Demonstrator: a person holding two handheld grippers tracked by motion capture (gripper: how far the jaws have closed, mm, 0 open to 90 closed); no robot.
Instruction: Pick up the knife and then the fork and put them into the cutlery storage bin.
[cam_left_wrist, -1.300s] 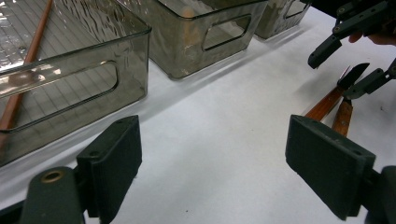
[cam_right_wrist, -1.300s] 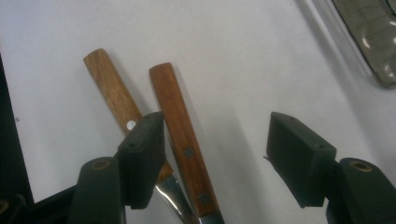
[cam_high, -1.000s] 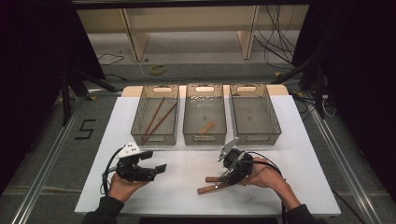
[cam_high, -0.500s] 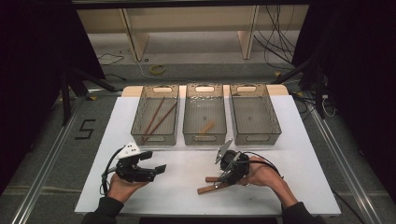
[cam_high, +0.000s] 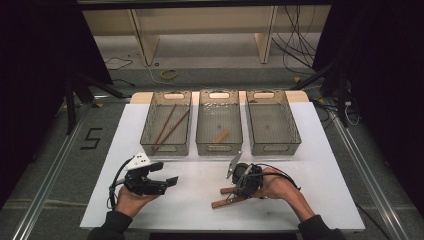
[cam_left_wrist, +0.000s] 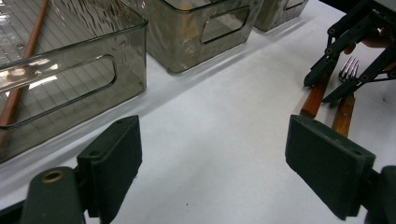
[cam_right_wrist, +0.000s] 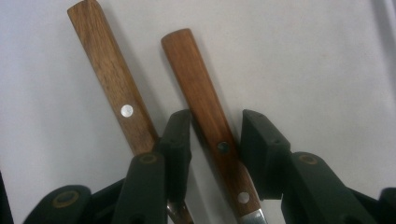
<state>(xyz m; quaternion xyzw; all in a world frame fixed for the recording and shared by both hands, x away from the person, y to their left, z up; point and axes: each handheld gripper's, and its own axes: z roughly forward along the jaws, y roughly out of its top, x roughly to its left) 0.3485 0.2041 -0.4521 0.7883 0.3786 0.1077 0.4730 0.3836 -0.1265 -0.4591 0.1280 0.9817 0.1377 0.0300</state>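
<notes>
The right gripper (cam_right_wrist: 212, 140) is lowered onto the white worktop (cam_high: 200, 200) near its front edge, jaws apart and straddling the handle of one wooden-handled utensil (cam_right_wrist: 208, 107); the pads stand on either side of the wood with a gap visible on the right, so the handle is bracketed but not yet clamped. A second wooden-handled utensil (cam_right_wrist: 109, 77) lies just beside the first, outside the left jaw; this spacing lets the jaws close on one handle alone. In the left gripper view, fork tines (cam_left_wrist: 348, 70) show beyond the two handles, so at least one of the pair is judged to be a fork. The left gripper (cam_high: 159, 179) rests in the hand over the front left of the worktop, jaws wide apart and holding nothing, well clear of the work. Three clear bins stand in a row at the rear: the left bin (cam_high: 150, 135) holds long thin sticks, the middle bin (cam_high: 202, 142) a short wooden piece, and the right bin (cam_high: 295, 135) appears empty. This layout suggests sorting by type.
</notes>
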